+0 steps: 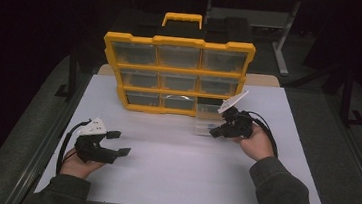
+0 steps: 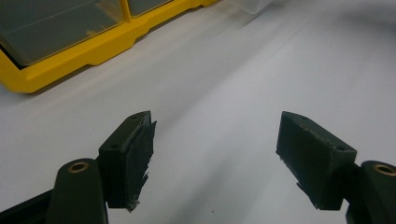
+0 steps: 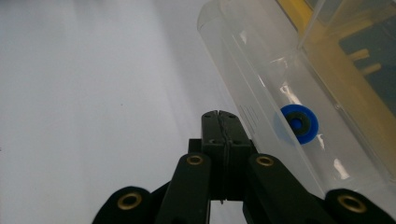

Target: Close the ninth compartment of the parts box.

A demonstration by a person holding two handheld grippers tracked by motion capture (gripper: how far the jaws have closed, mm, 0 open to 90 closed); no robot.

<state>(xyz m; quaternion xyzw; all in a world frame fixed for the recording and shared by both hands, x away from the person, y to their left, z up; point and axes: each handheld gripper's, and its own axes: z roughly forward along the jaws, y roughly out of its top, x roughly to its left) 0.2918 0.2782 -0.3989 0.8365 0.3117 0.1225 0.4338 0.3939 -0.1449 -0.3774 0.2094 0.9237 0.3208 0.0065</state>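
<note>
A yellow organizer case (image 1: 176, 74) stands upright at the back of the white table (image 1: 172, 171), its front a grid of clear drawers. One clear drawer (image 1: 206, 124) lies out on the table before the case's lower right slot. In the right gripper view a blue round part (image 3: 299, 123) sits inside this clear drawer (image 3: 261, 84). My right gripper (image 1: 215, 132) is shut with nothing between its jaws, its tip (image 3: 219, 114) just beside the drawer's outer wall. My left gripper (image 1: 118, 143) rests open at the table's front left, holding nothing (image 2: 217, 135).
The case's yellow frame (image 2: 70, 56) lies ahead and to the left in the left gripper view, with a corner of the clear drawer (image 2: 252, 4) at the top. A black bag or case (image 1: 176, 26) stands behind the organizer. Dark floor surrounds the table.
</note>
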